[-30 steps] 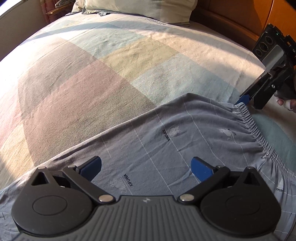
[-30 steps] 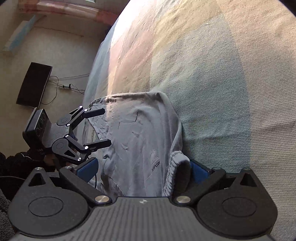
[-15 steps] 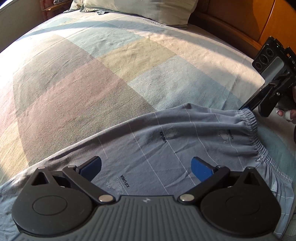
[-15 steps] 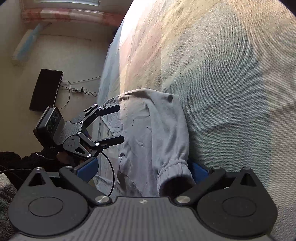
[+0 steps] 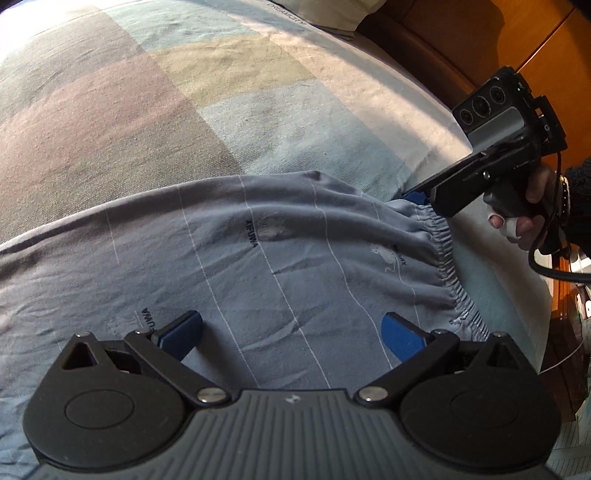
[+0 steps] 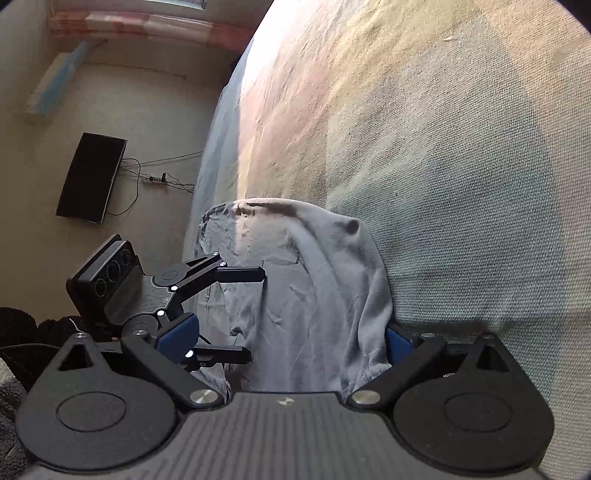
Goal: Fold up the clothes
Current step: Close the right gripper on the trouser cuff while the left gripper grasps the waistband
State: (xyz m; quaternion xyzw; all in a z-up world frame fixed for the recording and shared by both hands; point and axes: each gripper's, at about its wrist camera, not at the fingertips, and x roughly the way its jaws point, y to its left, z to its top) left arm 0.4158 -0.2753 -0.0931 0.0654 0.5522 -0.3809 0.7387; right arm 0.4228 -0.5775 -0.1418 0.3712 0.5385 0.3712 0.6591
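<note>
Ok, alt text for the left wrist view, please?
Grey-blue elastic-waist shorts lie spread on a pastel checked bedsheet, with the open left tongs over them. At the right, a hand holds the right tongs at the gathered waistband.

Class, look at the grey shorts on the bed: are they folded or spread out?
Spread out. The shorts lie mostly flat on the bed, waistband showing at one end, no neat fold made yet.

Wide patchwork bedsheet (image 5: 155, 110) beyond the grey striped shorts (image 5: 280, 258) lies bare; wooden headboard (image 5: 461, 40) and pale pillow (image 5: 332, 14) bound the far edge.
</note>
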